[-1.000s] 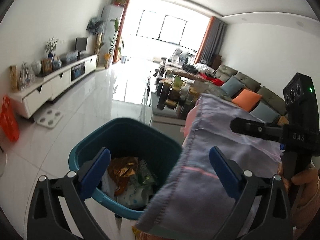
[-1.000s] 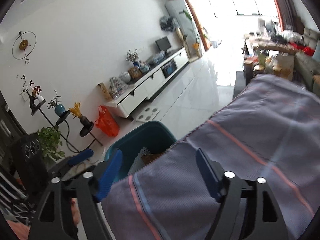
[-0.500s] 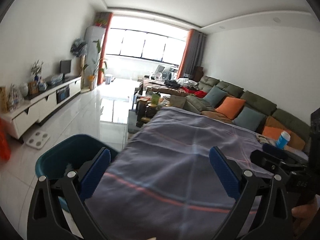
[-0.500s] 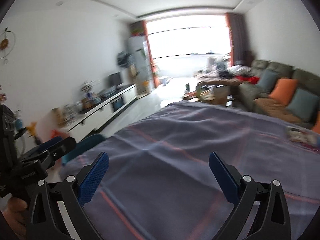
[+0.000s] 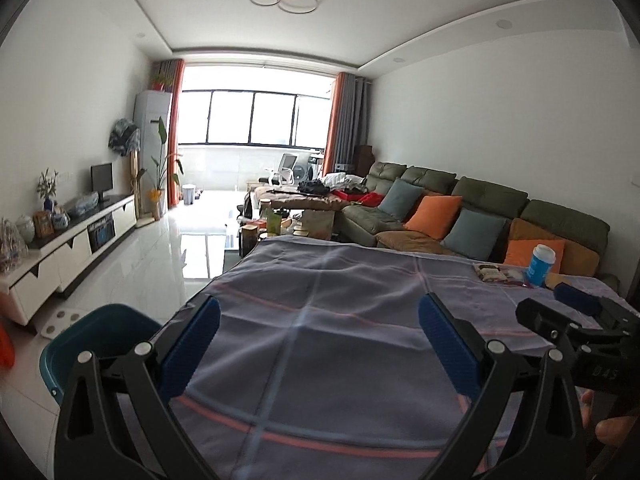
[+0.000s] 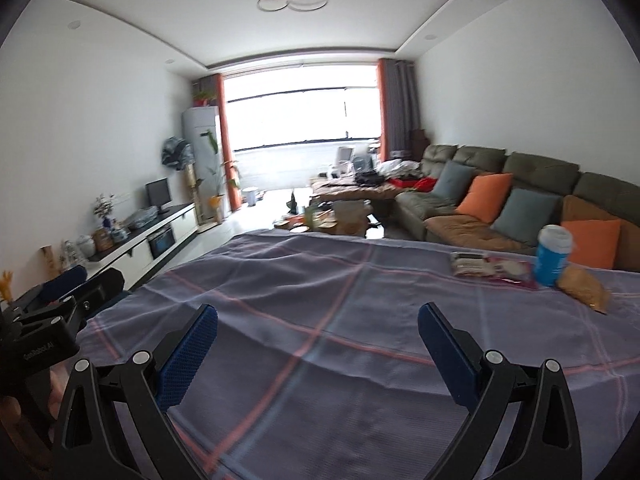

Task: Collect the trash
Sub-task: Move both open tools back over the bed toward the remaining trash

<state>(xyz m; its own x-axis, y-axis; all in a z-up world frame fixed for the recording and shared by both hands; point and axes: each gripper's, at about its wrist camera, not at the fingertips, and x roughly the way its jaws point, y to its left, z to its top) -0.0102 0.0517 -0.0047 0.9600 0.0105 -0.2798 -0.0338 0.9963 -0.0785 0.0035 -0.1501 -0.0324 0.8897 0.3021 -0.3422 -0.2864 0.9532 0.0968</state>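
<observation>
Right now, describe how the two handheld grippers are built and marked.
Each handheld gripper, left and right, is a black plastic frame of triangular cut-out arms with silver rivets, ending in blue textured fingers. The left body carries faint white lettering, unreadable. No cables or sleeves show.

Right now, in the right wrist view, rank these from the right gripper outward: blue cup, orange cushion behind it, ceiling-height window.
1. Blue cup with white lid, on the purple plaid cloth, right side.
2. Orange cushion on the sofa, just behind the cup.
3. Bright window, far end wall, centre.
</observation>
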